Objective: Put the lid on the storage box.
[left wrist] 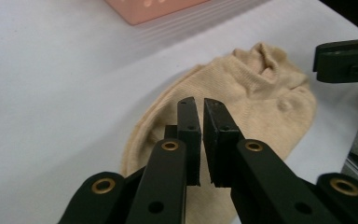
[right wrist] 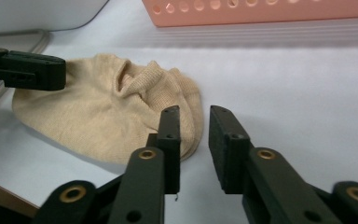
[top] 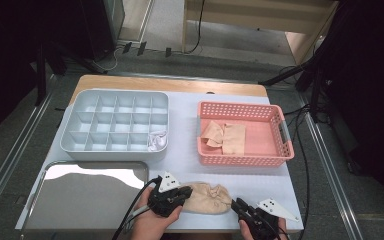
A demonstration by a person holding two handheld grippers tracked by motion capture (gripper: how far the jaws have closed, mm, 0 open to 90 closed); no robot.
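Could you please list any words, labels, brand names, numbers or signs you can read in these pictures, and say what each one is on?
There is no readable text in any of the views.
The beige sock, the pink basket, the grey divided organiser and the metal tray show no print or label.
The grey plates on the left tool and the right tool carry small holes but no writing.

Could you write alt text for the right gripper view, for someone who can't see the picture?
A beige knitted ankle sock lies crumpled on a white table surface, just beyond a pair of black tongs whose two tips stand slightly apart with nothing between them. A second pair of black tongs reaches over the sock's far end, and a pink perforated plastic basket sits behind.
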